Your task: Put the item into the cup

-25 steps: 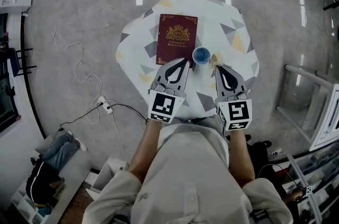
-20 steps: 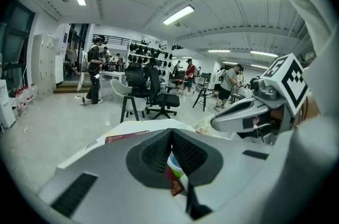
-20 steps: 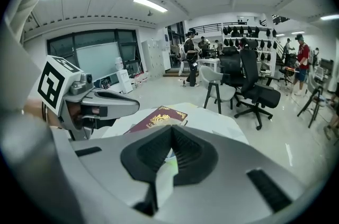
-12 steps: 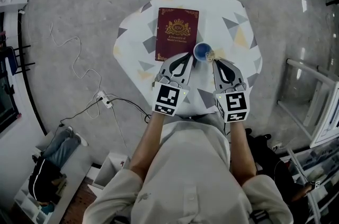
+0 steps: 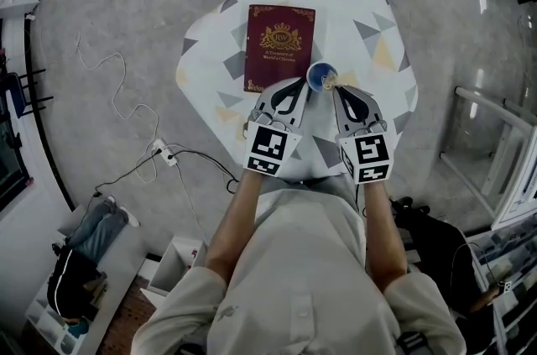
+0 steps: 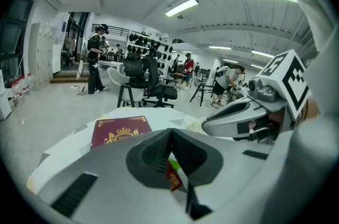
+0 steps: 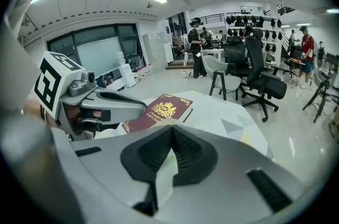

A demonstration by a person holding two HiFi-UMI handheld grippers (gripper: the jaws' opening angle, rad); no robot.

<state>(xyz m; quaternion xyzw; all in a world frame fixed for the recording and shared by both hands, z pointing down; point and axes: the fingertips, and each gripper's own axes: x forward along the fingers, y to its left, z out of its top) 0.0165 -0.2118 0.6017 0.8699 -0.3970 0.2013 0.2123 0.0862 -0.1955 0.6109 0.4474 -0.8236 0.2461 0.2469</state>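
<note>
Left gripper and right gripper are held beside a blue cup.
A red packet is pinched in the left's closed jaws — a pale strip in the right's.

At the rim of the cup, a small pale thing is too small in the head view to be identified. A near corner of the book is covered by the left tool. Only a corner of a red scrap shows, pinched between that tool's closed jaws. The pale slip nipped by the right tool, possibly paper, is likewise mostly hidden.
</note>
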